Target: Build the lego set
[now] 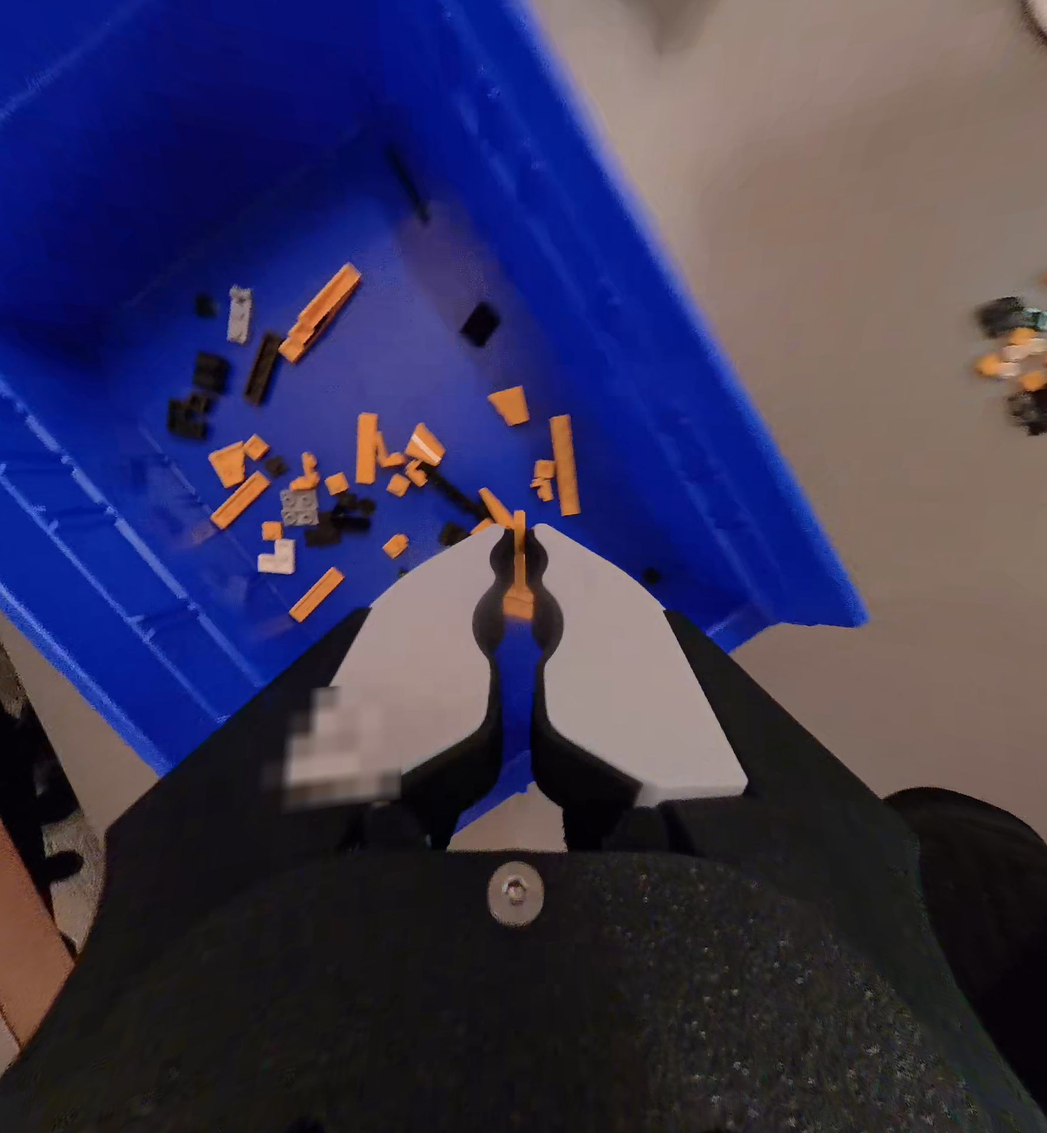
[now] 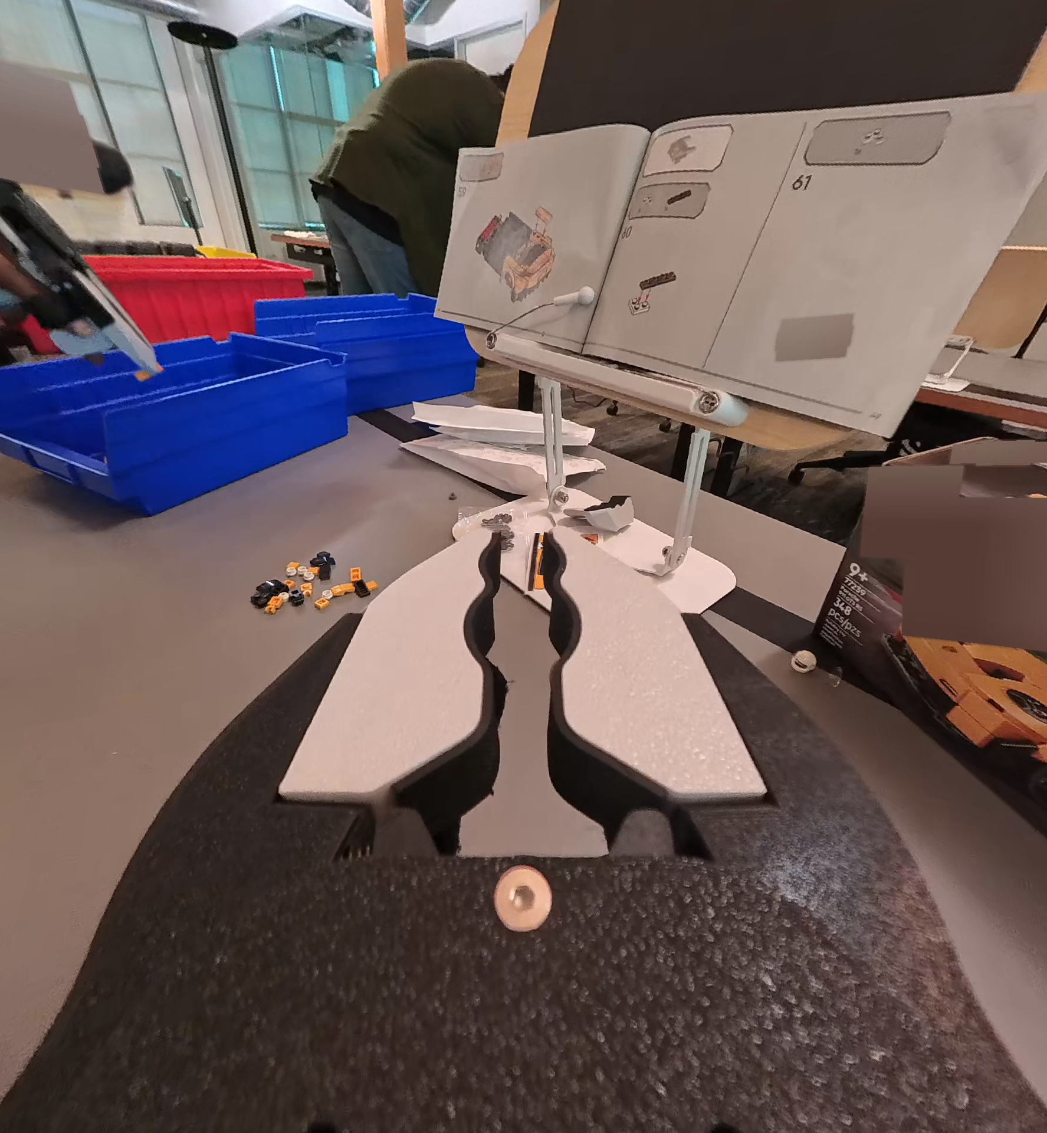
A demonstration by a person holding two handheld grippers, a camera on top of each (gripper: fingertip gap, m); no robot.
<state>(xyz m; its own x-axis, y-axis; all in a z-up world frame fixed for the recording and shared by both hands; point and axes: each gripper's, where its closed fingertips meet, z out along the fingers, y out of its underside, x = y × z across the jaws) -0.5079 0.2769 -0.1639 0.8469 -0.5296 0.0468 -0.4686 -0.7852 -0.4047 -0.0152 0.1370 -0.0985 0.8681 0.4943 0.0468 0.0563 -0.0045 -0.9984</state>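
The left gripper (image 1: 519,536) hangs over the blue bin (image 1: 662,380), its jaws clamped on a thin orange plate (image 1: 517,570) held edge-on between the tips. That grip looks chosen to lift one flat part clear of the heap without dragging its neighbours. From the right wrist view the same gripper shows far left, tilted down over the bin's rim with a speck of orange at its tip.

On the bin floor lie loose Lego parts: long orange plates (image 1: 320,312), small orange tiles and wedges, black plates (image 1: 261,368), a grey studded plate (image 1: 299,507) and a white L-shaped piece (image 1: 277,555). They are spread thinly, which makes single parts easy to pick.

On the grey table (image 2: 141,705), right of the bin, a small pile of sorted pieces (image 2: 312,582) waits, orange, black and white; probably the parts set out for the current step.

The right gripper (image 2: 522,542) rests low over the table with its jaws a little apart and nothing between them, aimed toward the instruction booklet (image 2: 723,245). The booklet stands open on a white stand (image 2: 692,573) so the pages face the builder. Behind the bin sit a second blue bin (image 2: 386,349) and a red bin (image 2: 190,294); what they hold is hidden. At far right stands the set's box (image 2: 968,693).
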